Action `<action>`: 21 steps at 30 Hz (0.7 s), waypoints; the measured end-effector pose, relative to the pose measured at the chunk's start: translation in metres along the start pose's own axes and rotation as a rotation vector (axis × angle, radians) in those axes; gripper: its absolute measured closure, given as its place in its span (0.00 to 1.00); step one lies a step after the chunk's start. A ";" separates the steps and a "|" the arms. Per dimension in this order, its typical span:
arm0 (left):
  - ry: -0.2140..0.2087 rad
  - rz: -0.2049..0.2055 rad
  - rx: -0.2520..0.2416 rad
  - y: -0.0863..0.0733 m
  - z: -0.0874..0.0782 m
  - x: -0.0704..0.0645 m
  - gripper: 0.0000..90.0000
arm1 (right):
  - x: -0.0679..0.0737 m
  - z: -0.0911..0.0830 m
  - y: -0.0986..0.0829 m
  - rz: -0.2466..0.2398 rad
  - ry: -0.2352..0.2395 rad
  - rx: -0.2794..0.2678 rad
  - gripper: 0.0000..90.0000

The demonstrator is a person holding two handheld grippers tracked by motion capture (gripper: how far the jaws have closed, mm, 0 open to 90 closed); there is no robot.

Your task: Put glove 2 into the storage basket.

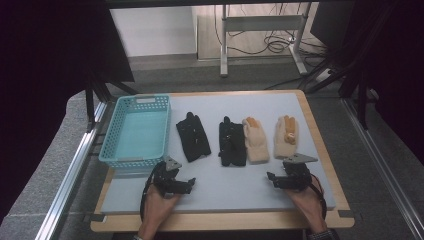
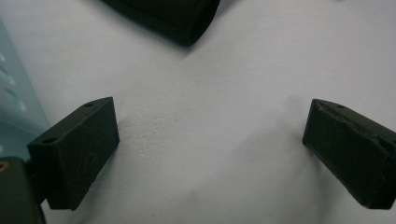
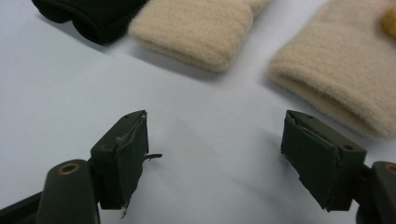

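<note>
Four gloves lie in a row on the pale mat [image 1: 225,187]: two black gloves [image 1: 193,136] [image 1: 231,142], then two beige gloves [image 1: 255,140] [image 1: 286,136] with orange patches. A light blue basket [image 1: 135,130] stands empty to their left. My left gripper [image 1: 177,175] is open just above the mat, near the basket's front corner and short of the first black glove's cuff [image 2: 173,16]. The right gripper [image 1: 285,170] is open too, hovering in front of the beige cuffs [image 3: 201,28] [image 3: 341,60]. Nothing sits between either pair of jaws [image 2: 210,140] [image 3: 215,149].
The basket wall [image 2: 14,107] is close on the left gripper's left. A black glove cuff [image 3: 93,14] lies beyond the right gripper's left jaw. A wooden table rim [image 1: 320,145] frames the mat. Desk legs and cables [image 1: 260,45] stand on the floor behind.
</note>
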State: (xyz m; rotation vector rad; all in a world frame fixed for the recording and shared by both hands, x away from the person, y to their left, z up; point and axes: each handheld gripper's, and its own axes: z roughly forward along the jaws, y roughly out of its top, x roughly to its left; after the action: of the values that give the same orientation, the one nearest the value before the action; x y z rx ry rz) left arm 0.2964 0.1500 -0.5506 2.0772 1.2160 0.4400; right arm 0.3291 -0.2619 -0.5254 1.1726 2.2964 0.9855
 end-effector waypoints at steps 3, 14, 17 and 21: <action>0.000 -0.001 -0.001 0.000 0.000 0.000 0.04 | 0.001 -0.002 0.004 0.000 0.011 -0.009 0.26; 0.000 -0.001 -0.001 0.000 0.000 0.000 0.04 | 0.009 0.001 0.024 -0.021 0.079 -0.030 0.34; 0.000 -0.002 -0.002 0.000 0.000 0.000 0.04 | 0.012 0.002 0.033 -0.035 0.099 -0.045 0.42; 0.000 -0.002 -0.001 0.000 0.000 0.000 0.04 | 0.016 0.010 0.048 -0.055 0.118 -0.055 0.50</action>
State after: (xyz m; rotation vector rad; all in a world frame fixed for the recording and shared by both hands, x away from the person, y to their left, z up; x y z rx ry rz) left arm 0.2962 0.1499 -0.5507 2.0750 1.2172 0.4398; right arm 0.3520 -0.2258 -0.4973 1.0495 2.3621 1.1179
